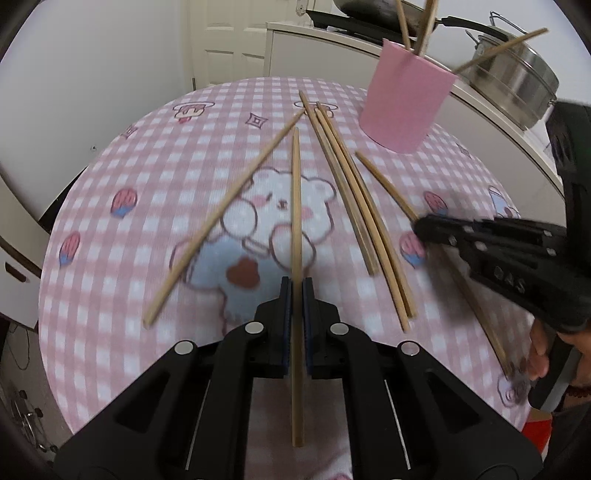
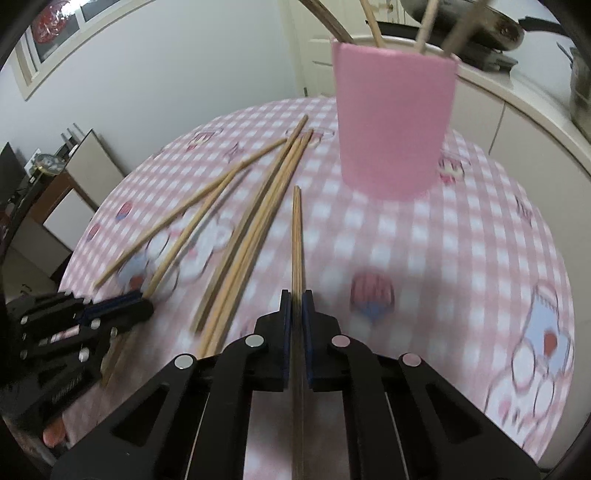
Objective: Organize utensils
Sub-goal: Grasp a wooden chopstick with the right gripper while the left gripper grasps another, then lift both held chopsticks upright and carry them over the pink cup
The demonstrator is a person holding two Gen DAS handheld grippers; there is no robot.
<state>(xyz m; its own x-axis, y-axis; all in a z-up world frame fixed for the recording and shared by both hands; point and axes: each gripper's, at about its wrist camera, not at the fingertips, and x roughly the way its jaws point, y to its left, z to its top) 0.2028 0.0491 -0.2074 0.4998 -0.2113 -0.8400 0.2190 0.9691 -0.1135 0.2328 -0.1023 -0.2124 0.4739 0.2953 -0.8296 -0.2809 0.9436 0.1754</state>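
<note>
My left gripper [image 1: 295, 286] is shut on a wooden chopstick [image 1: 296, 206] that points forward over the table. My right gripper [image 2: 295, 299] is shut on another chopstick [image 2: 296, 236], aimed toward the pink cup [image 2: 395, 122]. The pink cup [image 1: 404, 107] stands at the far right of the table and holds several chopsticks. Several loose chopsticks [image 1: 354, 199] lie on the pink checked tablecloth [image 1: 147, 192] between the grippers; they also show in the right wrist view [image 2: 243, 236]. The right gripper shows in the left wrist view [image 1: 424, 227], the left gripper in the right wrist view [image 2: 144, 304].
A white counter [image 1: 491, 122] behind the table carries a steel pot [image 1: 517, 77] and a dark pan [image 1: 369, 14]. A white door [image 1: 225, 40] is at the back. Low furniture [image 2: 55, 192] stands left of the table.
</note>
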